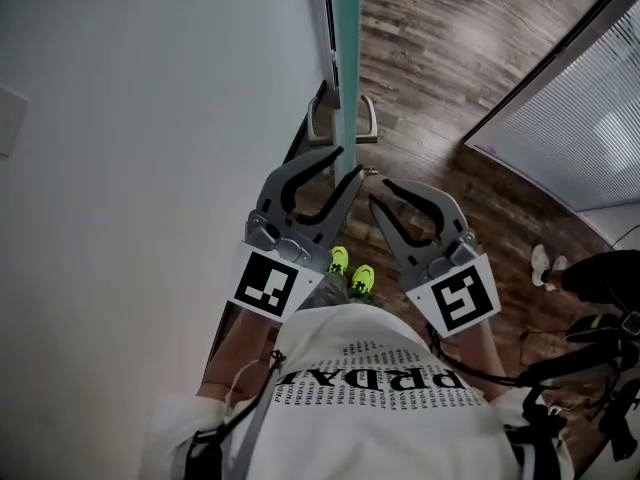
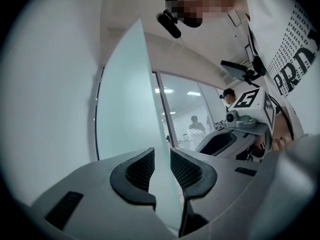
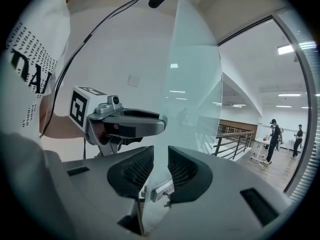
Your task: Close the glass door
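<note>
The glass door (image 1: 345, 68) shows edge-on as a pale green strip beside the white wall. My left gripper (image 1: 348, 165) reaches to that edge from the left, and my right gripper (image 1: 379, 191) is close beside it on the right. In the left gripper view the door's (image 2: 130, 109) edge runs between the left gripper's (image 2: 162, 156) ribbed pads, and the jaws stand apart, open. The right gripper's (image 3: 161, 156) jaws also straddle the door's (image 3: 195, 84) edge, apart and not clamping it. A metal fitting (image 3: 160, 190) sits low on the door.
A white wall (image 1: 120, 168) fills the left. Dark wood floor (image 1: 450, 58) stretches ahead, with a metal floor fitting (image 1: 340, 118) at the door's foot. A glazed partition with blinds (image 1: 590, 118) curves at the right. Another person's shoes (image 1: 545, 263) and cables (image 1: 590, 358) lie at the right.
</note>
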